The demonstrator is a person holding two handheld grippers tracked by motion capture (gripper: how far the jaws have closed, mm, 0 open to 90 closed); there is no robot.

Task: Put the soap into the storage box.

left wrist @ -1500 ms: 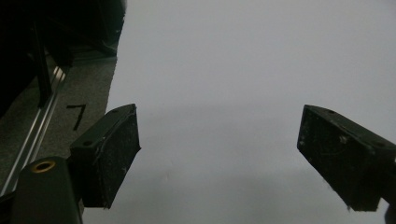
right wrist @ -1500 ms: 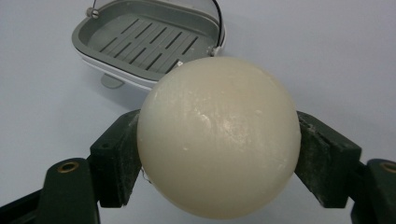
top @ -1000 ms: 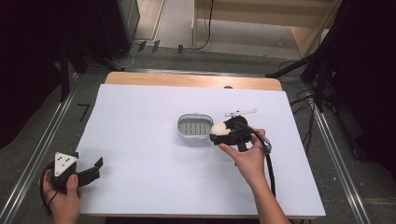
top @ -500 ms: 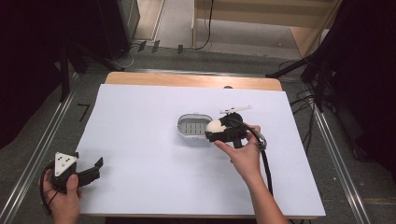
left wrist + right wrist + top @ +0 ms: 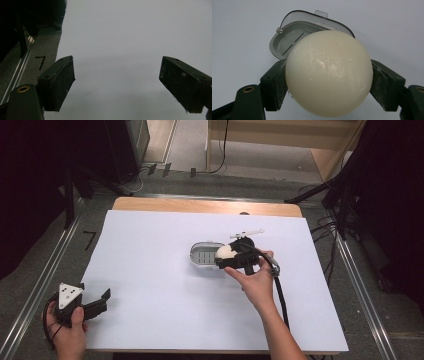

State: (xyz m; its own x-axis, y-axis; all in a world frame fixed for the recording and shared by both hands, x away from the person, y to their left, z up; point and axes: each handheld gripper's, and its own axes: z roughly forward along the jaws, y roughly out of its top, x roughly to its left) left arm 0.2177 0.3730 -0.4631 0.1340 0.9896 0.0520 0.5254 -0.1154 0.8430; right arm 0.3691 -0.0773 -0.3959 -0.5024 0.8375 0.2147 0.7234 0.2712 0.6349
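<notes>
Holding: right claw (image 5: pixel 329 82) clamps the soap (image 5: pixel 329 73), both pads pressing its sides
Soap: just beside the dish (image 5: pixel 287 42), at its right rim
Left claw (image 5: pixel 117 85): wide apart, empty, far left of dish, at the desk (image 5: pixel 150 270) edge

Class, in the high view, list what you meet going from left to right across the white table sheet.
left gripper → grey soap dish → cream soap held in the right gripper → small white stick
</notes>
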